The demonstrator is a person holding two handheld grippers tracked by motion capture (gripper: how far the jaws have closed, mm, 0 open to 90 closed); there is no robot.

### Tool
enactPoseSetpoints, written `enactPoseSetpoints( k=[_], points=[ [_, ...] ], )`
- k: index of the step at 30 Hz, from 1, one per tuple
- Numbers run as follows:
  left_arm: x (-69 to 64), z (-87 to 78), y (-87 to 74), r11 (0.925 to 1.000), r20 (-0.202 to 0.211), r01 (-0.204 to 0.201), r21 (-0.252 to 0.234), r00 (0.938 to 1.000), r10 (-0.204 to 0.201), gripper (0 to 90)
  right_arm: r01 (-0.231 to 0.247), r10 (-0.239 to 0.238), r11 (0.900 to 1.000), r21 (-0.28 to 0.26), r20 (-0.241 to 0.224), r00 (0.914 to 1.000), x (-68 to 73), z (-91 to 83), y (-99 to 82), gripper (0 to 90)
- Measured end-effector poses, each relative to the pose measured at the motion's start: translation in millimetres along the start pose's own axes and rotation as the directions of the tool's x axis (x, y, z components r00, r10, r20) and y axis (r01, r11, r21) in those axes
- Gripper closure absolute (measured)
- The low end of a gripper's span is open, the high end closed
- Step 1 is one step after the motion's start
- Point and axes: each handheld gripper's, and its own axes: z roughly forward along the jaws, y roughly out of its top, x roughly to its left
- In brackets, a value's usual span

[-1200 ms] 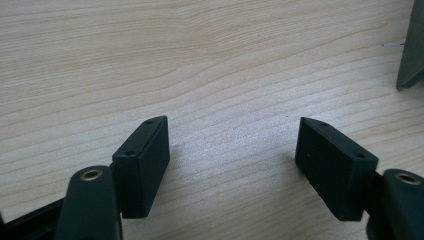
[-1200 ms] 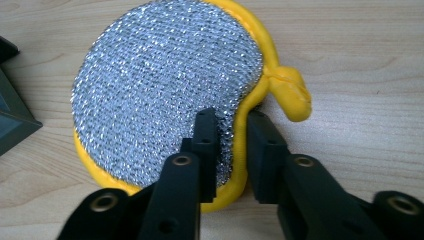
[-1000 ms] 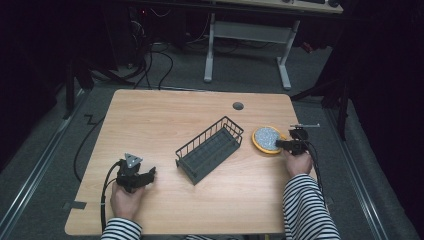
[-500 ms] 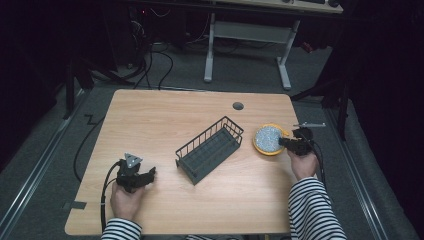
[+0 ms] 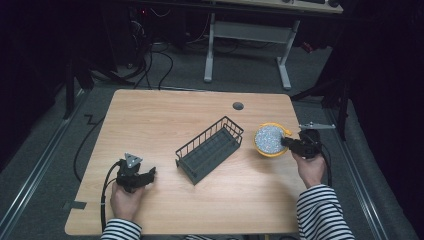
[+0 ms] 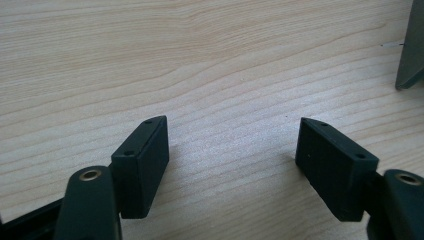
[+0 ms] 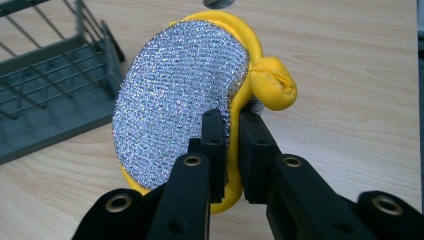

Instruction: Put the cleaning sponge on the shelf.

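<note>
From above, the right gripper (image 5: 290,143) is holding a round yellow scrubber (image 5: 270,140) at the bench's (image 5: 165,115) right side, just beside the wire basket (image 5: 210,149). Its own camera is showing more: the jaws are pinching the scrubber's yellow rim, silver mesh face (image 7: 180,100) tilted up off the wood. The left gripper (image 6: 232,155) is resting near the front left corner, jaws standing wide over bare wood.

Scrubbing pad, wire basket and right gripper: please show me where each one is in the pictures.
scrubbing pad (image 7: 180,100), right gripper view, on its silver mesh face
wire basket (image 5: 210,149), high view, on its solid floor
right gripper (image 7: 233,131), right gripper view, between its fingertips, clamped on the pad's yellow rim
</note>
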Motion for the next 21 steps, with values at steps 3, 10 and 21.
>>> enactPoseSetpoints(
  k=[3, 10, 21],
  points=[
    [0.0, 0.0, 0.0, 1.0000, 0.000, 0.000, 0.000, 1.0000, 0.000, 30.1, 0.028, -0.028, 0.9995, -0.015, -0.020, 0.9994, 7.1, -8.4, 4.3, 83.1],
    [0.0, 0.0, 0.0, 1.0000, 0.000, 0.000, 0.000, 1.0000, 0.000, 30.1, 0.083, -0.088, 0.9946, -0.062, -0.077, 0.9931, 26.6, -27.6, 19.7, 83.1],
    [-0.1, 0.0, 0.0, 1.0000, 0.000, 0.000, 0.000, 1.0000, 0.000, 30.1, 0.120, -0.139, 0.9864, -0.112, -0.182, 0.9733, 53.9, -39.2, 46.3, 83.0]
  ],
)
